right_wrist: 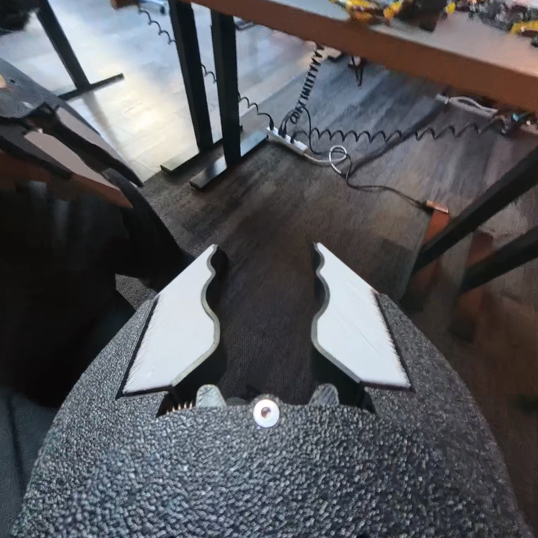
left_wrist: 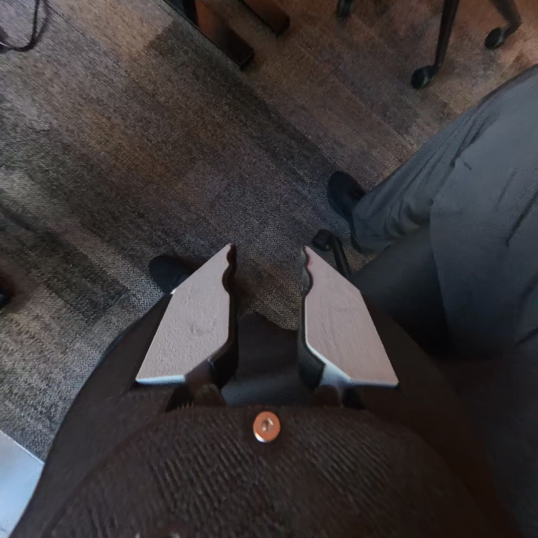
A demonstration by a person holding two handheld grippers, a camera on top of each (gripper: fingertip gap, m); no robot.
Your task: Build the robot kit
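My left gripper [left_wrist: 267,250] is open and empty. It points down at grey patterned carpet [left_wrist: 163,151], well above it. A person's leg in grey trousers [left_wrist: 454,180] with a dark shoe [left_wrist: 343,192] is just to its right. My right gripper [right_wrist: 265,247] is open and empty. It points low along dark carpet [right_wrist: 270,209] under a wooden table [right_wrist: 422,55]. The other gripper [right_wrist: 58,131] shows at the left edge of the right wrist view, its jaws apart.
Black table legs [right_wrist: 224,96] stand ahead of the right gripper. A white power strip [right_wrist: 286,139] with coiled black cables [right_wrist: 358,135] lies on the floor. Chair castors [left_wrist: 422,75] and dark furniture feet [left_wrist: 241,52] are at the top of the left wrist view. Small yellow and dark objects [right_wrist: 375,11] lie on the table.
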